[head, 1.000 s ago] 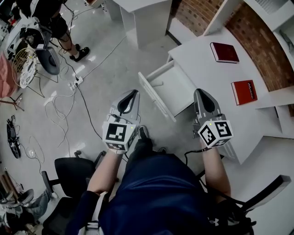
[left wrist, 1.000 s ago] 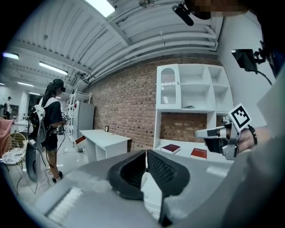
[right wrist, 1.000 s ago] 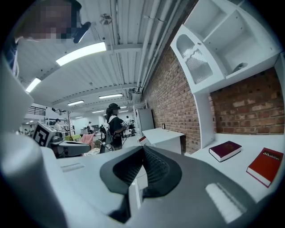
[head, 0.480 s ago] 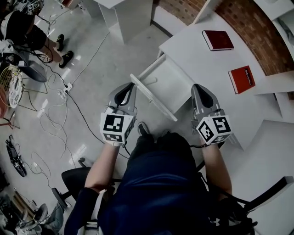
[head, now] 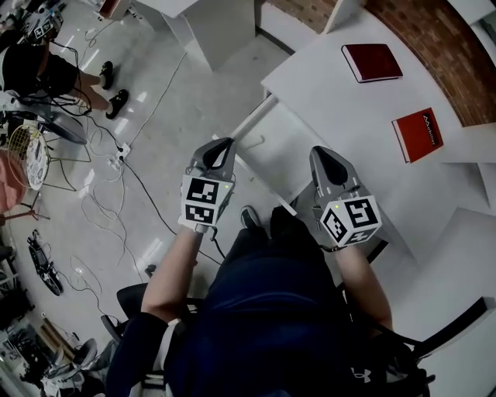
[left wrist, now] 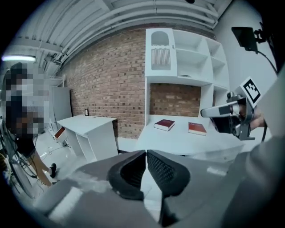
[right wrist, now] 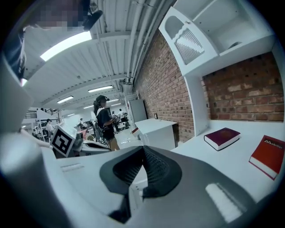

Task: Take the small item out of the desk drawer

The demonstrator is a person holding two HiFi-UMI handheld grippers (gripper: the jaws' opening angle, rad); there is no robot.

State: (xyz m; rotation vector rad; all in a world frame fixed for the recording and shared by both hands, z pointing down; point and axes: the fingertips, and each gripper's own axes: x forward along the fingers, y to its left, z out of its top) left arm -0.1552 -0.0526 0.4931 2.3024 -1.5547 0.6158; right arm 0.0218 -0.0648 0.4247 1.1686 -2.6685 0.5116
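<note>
A dark red book (head: 372,62) and a brighter red book (head: 418,134) lie flat and well apart, near the brick wall (head: 438,54). White shelves (left wrist: 191,58) rise against that wall. Loose cables (head: 105,182) trail over the grey floor (head: 178,116) beside a second white counter (head: 221,27). A black office chair (head: 139,298) stands at lower left.

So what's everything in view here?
Desk: one, white, by the brick wall.
Drawer: one, white, open under the desk.
Books: two, flat on the desk: dark red book, red book.
Second desk: one, white, across the floor.
Cables: several, pale and black, on the floor.
Chair: one, black, lower left.
Left gripper: one, grey, shut, empty, near the drawer front.
Right gripper: one, grey, shut, empty, beside the drawer.
</note>
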